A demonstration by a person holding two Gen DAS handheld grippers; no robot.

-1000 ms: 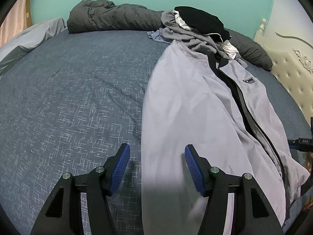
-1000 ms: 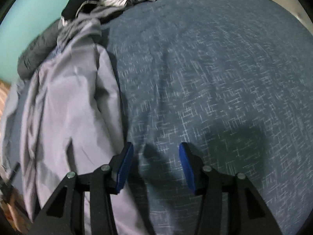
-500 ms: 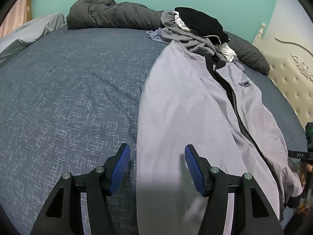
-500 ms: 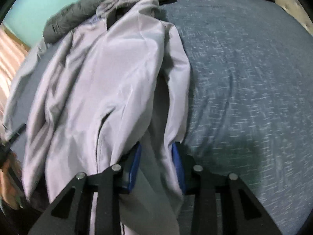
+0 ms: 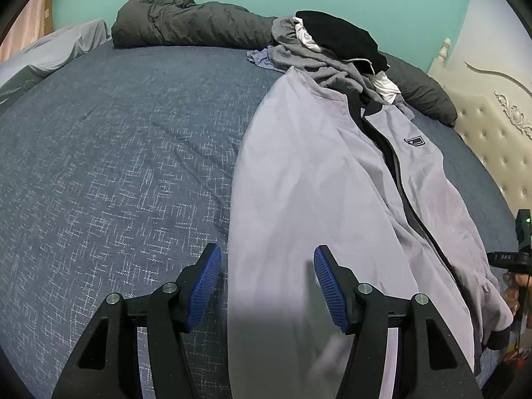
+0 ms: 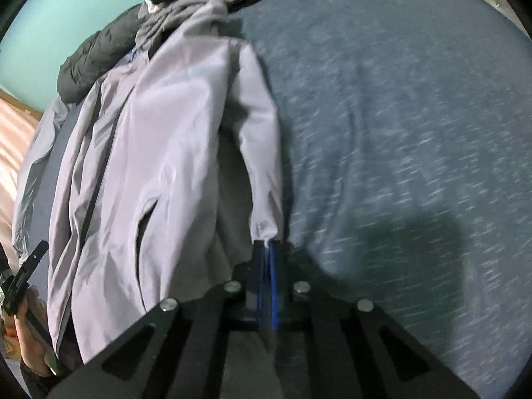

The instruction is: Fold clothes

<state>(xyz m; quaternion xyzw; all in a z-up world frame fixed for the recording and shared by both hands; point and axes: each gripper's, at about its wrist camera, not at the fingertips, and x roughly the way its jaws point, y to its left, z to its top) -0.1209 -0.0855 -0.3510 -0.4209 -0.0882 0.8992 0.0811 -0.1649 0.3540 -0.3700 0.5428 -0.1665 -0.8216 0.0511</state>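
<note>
A light grey zip-up jacket (image 5: 332,179) lies lengthwise on the blue bed cover, front up, dark zipper line down its middle. My left gripper (image 5: 267,286) is open, its blue pads straddling the jacket's left edge near the hem, not gripping. In the right wrist view the jacket (image 6: 166,139) lies to the left, with one sleeve (image 6: 262,153) running down to my right gripper (image 6: 266,249). That gripper is shut on the sleeve's cuff end.
A pile of grey, black and white clothes (image 5: 332,50) sits at the jacket's collar end. A dark grey duvet (image 5: 186,23) lies along the far edge of the bed (image 5: 116,153). A cream padded headboard (image 5: 495,126) stands at the right.
My right gripper moved left from the bare bed cover onto the jacket's sleeve and closed on its cuff end. My left gripper stayed open at the jacket's left edge.
</note>
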